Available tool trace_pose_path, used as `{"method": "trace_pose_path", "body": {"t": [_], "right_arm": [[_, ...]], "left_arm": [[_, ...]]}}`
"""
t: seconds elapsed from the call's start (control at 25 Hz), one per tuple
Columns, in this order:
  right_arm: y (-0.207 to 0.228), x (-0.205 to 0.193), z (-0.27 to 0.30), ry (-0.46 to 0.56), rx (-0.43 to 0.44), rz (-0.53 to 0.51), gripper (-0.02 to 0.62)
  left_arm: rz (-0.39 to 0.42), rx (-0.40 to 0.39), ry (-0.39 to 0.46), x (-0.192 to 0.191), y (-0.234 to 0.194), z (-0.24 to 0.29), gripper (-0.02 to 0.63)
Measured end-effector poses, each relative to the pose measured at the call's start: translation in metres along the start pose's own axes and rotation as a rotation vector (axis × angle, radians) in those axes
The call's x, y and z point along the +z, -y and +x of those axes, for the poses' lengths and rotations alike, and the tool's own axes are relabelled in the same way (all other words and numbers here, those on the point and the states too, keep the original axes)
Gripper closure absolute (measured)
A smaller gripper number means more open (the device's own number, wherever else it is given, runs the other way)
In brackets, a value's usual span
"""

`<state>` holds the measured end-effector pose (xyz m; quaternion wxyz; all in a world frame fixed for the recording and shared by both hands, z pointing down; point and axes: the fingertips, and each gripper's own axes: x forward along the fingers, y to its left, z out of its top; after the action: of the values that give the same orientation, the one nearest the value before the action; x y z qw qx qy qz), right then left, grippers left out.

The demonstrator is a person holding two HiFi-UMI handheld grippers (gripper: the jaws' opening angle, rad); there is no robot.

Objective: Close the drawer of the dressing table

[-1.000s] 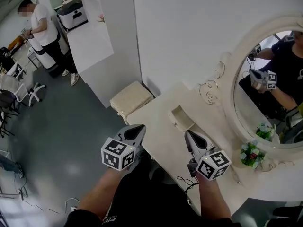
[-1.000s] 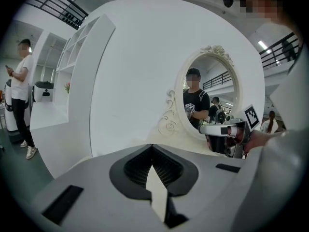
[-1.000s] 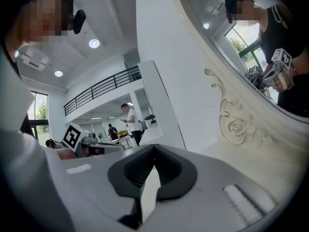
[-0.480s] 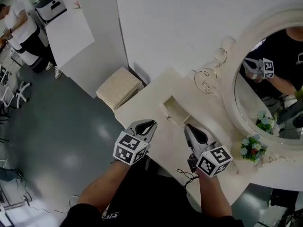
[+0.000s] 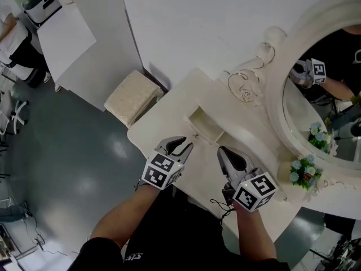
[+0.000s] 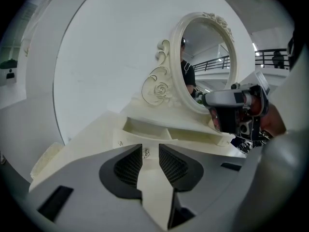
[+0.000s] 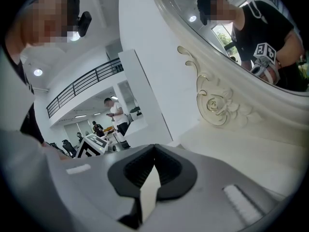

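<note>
Now L gripper jaws opening, empty, near drawer knob; R gripper jaws together.

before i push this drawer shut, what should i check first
1. Drawer needs closing: ok, it stands pulled out with its inside showing.
2. Left claw lined up on the drawer front: ok, the knob shows between its tips.
3. Left claw free of any grip: ok, its jaws are opening and press on nothing.
4. Right claw out of the way: ok, shut and empty, over the tabletop beside the drawer.
5. Nothing sticking up out of the drawer: ok in the part that shows.
6. Left claw touching the drawer front: cannot tell.
</note>
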<state>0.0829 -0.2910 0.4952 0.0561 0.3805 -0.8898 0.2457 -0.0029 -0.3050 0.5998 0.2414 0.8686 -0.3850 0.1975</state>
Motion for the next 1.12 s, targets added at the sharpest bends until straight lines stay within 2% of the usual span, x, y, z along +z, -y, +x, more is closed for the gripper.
{"method": "trace_pose_path", "body": {"t": [0.24, 0.44, 0.72, 0.84, 0.96, 1.12], "right_arm": [[0.012, -0.011, -0.001, 0.011, -0.034, 0.051, 0.584], [0.015, -0.012, 0.0, 0.012, -0.04, 0.061, 0.584], [0.021, -0.007, -0.007, 0.036, -0.078, 0.059, 0.584], [0.024, -0.009, -0.009, 0.029, -0.086, 0.066, 0.584], [0.022, -0.01, -0.009, 0.025, -0.088, 0.068, 0.584], [0.019, -0.012, -0.009, 0.023, -0.08, 0.068, 0.584]], "left_arm": [[0.028, -0.011, -0.035, -0.01, -0.006, 0.028, 0.476], [0.066, -0.015, -0.101, -0.019, -0.009, 0.049, 0.456], [0.115, -0.019, -0.169, -0.032, -0.014, 0.067, 0.456], [0.116, -0.027, -0.168, -0.033, -0.014, 0.071, 0.461], [0.121, -0.037, -0.167, -0.033, -0.012, 0.072, 0.505], [0.098, -0.043, -0.18, -0.032, -0.012, 0.071, 0.506]]}}
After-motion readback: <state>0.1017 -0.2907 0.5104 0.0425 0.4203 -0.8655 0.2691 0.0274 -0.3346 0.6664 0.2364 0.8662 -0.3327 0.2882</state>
